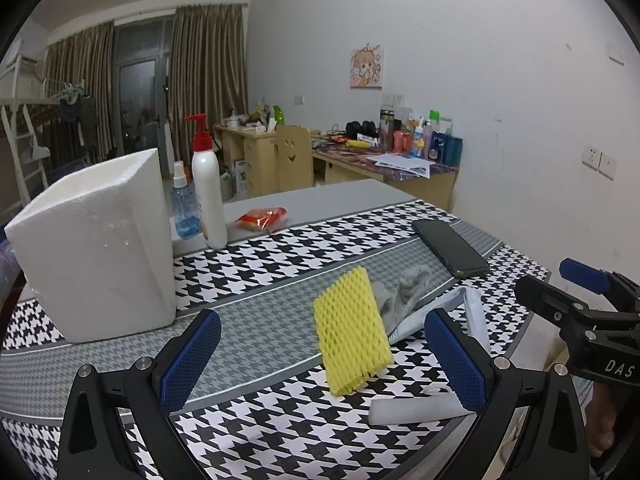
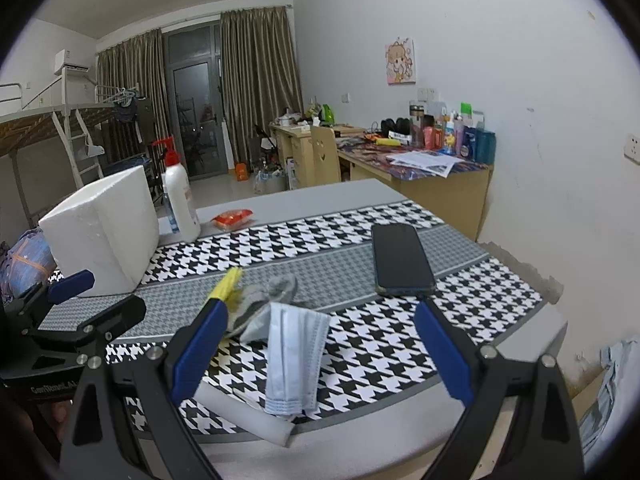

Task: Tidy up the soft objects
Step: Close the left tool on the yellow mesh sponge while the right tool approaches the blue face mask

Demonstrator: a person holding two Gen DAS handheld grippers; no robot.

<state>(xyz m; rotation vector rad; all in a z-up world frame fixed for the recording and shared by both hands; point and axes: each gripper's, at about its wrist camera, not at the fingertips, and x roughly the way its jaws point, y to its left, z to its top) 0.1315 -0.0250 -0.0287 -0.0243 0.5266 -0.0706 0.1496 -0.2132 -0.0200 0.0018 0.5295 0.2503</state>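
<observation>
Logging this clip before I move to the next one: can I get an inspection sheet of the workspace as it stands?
Surface: table with a houndstooth cloth.
Job's things: yellow foam net, grey cloth, face mask and white foam strip lie loose near the front edge; white foam box stands at the left.
Clutter: phone, pump bottle, spray bottle, red packet.
Grippers: left gripper and right gripper both open, holding nothing.
Cables: nothing seen.
Surroundings: cluttered desks, curtains, bunk ladder.
</observation>
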